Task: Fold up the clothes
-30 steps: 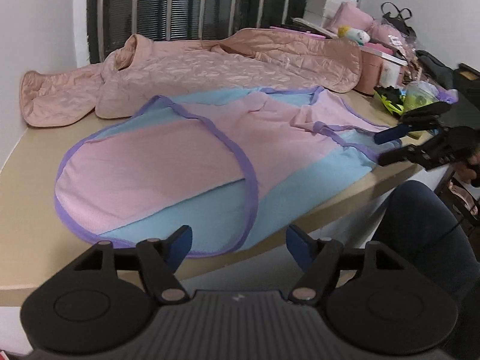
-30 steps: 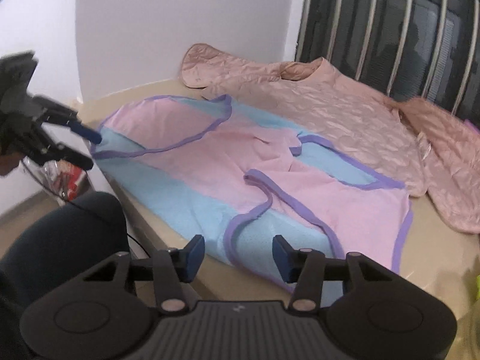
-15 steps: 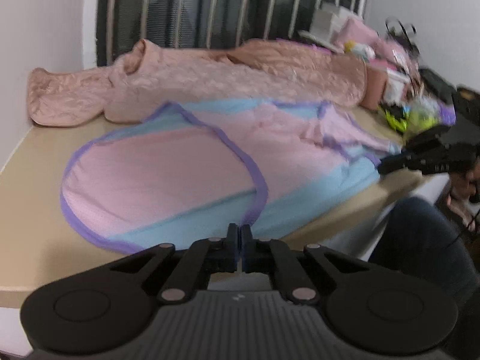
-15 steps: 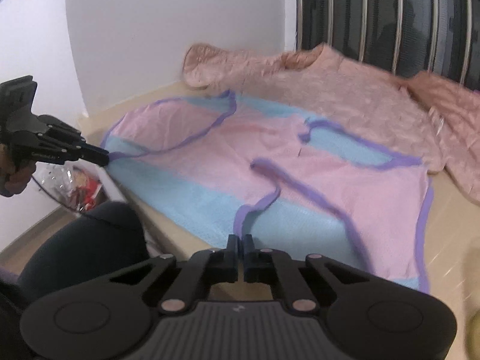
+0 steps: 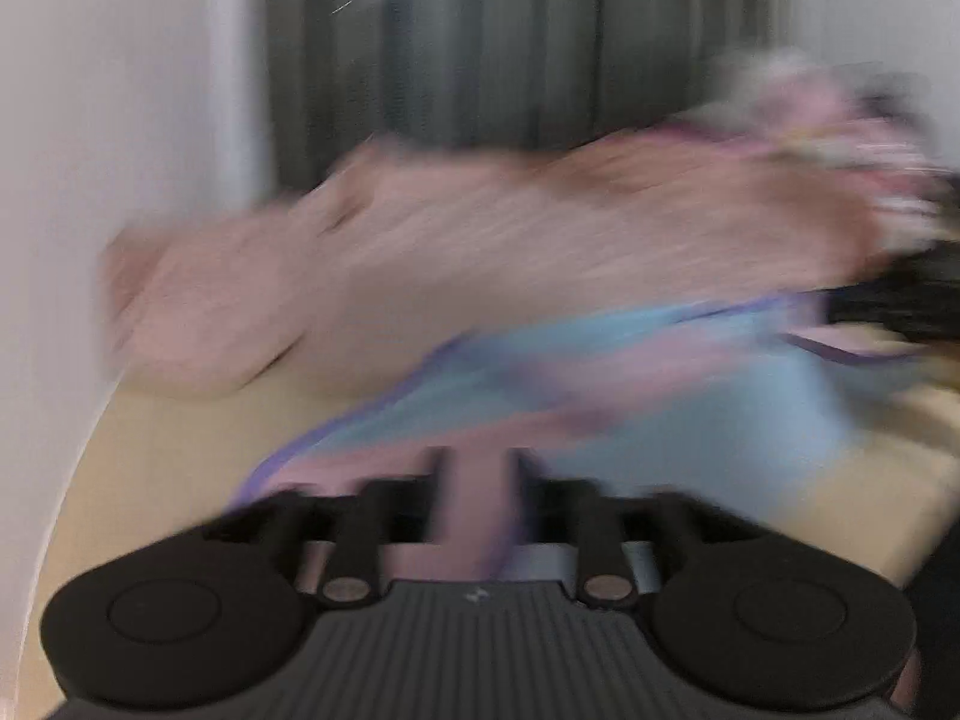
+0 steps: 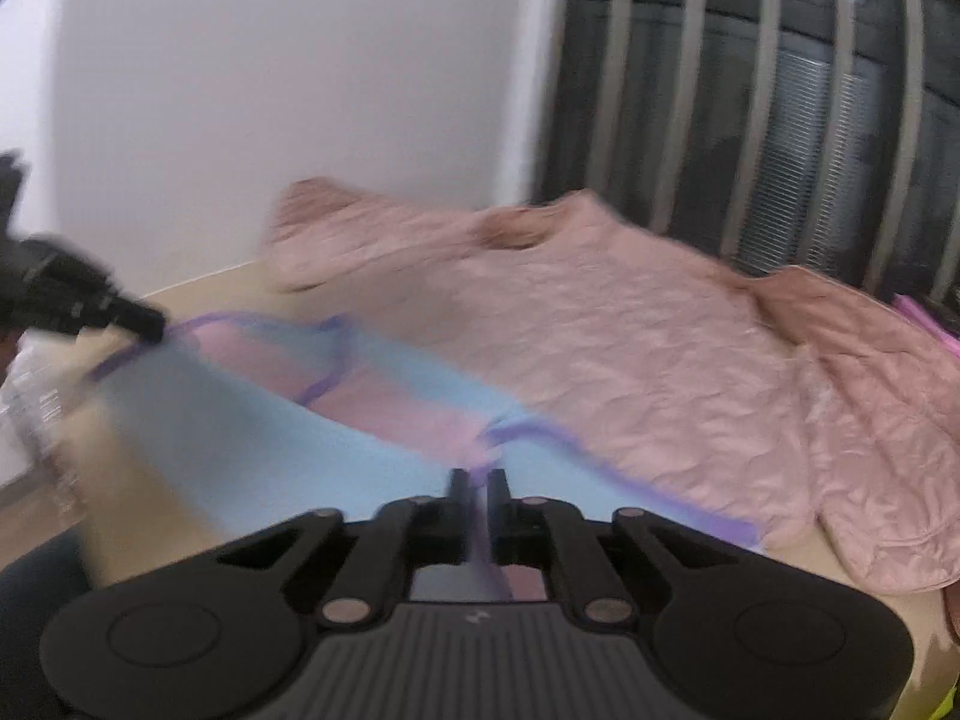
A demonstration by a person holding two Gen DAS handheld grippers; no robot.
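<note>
Both of our grippers are now carrying the near hem of the pink and blue garment (image 6: 384, 426) inward over the table (image 5: 174, 438), where a second ago that hem was lying flat along the table's front edge and our jaws were standing empty short of it. We are seeing the jaws reopening a little after snapping together, with cloth lying between them in both views.

On the left, the left gripper (image 5: 474, 468) is pinching a band of pink fabric and purple trim between its fingers, the fold running straight back under the camera. Bare tan tabletop is lying open to its left as far as the white wall (image 6: 270, 90).

The garment is stretching across the table with its long axis running side to side, parallel to the front edge, its lifted hem pointing toward the quilted pink jacket (image 6: 630, 348) behind. That jacket is filling the back of the table against the barred window (image 6: 780, 90), touching the garment's far edge.

On the right, the right gripper (image 6: 477, 480) is closing narrowly on purple trim, with blue cloth spreading out on either side.

Heavy motion blur is smearing the left view, so we cannot make out the clutter at its far right.
</note>
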